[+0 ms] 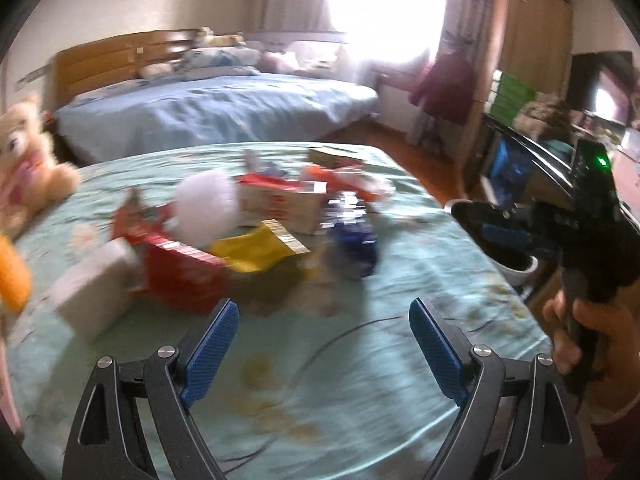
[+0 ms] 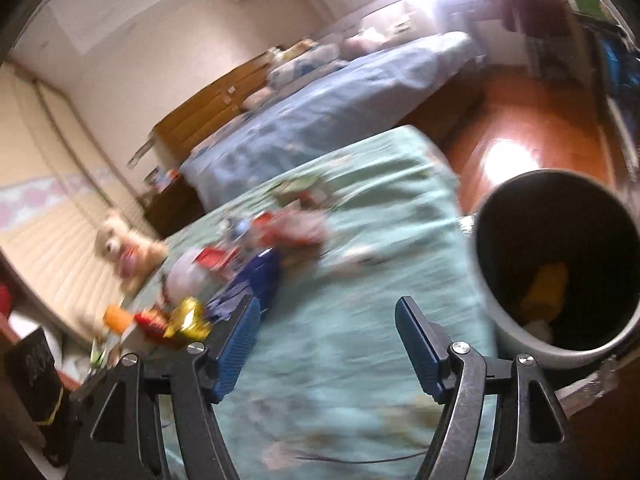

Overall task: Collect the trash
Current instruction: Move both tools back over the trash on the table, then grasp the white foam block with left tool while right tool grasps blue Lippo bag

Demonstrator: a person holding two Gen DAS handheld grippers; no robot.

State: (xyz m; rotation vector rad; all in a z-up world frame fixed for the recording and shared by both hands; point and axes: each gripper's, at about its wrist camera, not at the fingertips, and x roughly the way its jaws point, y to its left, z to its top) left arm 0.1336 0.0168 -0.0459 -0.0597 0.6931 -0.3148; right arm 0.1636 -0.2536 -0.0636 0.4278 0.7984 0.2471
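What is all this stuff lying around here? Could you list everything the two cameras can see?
Trash pile: several blurred wrappers and boxes, red, yellow, blue and white, middle of the green bedspread.
Green bedspread: one, pale green, under the pile.
Trash bin: one, white outside and dark inside, beside the bed's edge; something yellow lies in it.
Teddy bear: one, cream, at the bed's far left.
Second bed: one, blue cover, behind.
Wardrobe: one, wooden, by the bright window.
Left gripper: black with blue pads, open, empty.
Right gripper: same make, open, empty.
Hand: one, holding the right gripper.
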